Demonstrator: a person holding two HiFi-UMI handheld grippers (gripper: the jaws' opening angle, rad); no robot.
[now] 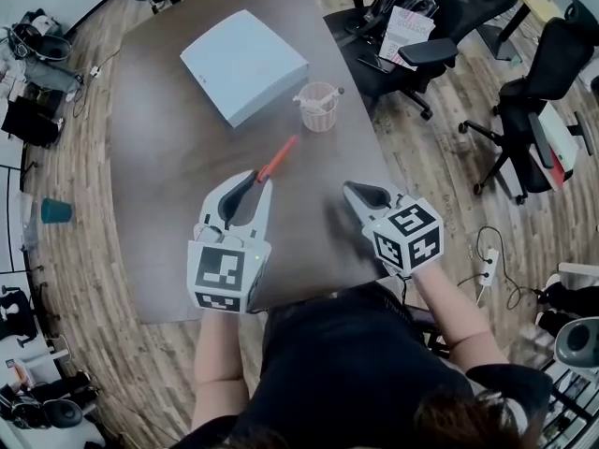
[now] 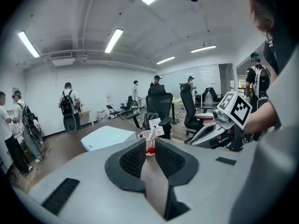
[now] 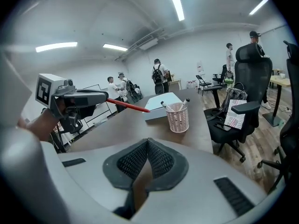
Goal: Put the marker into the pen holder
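My left gripper is shut on a red marker, which sticks out of the jaws toward the pen holder, a pinkish mesh cup with white pens in it. In the left gripper view the marker's red end shows between the pads, with the pen holder straight beyond it. The right gripper view shows the marker held level above the table, its tip short of the pen holder. My right gripper hovers over the table's near right part, shut and empty.
A flat white box lies on the dark table just left of the pen holder. Black office chairs stand close to the table's right edge. Several people stand far back in the room.
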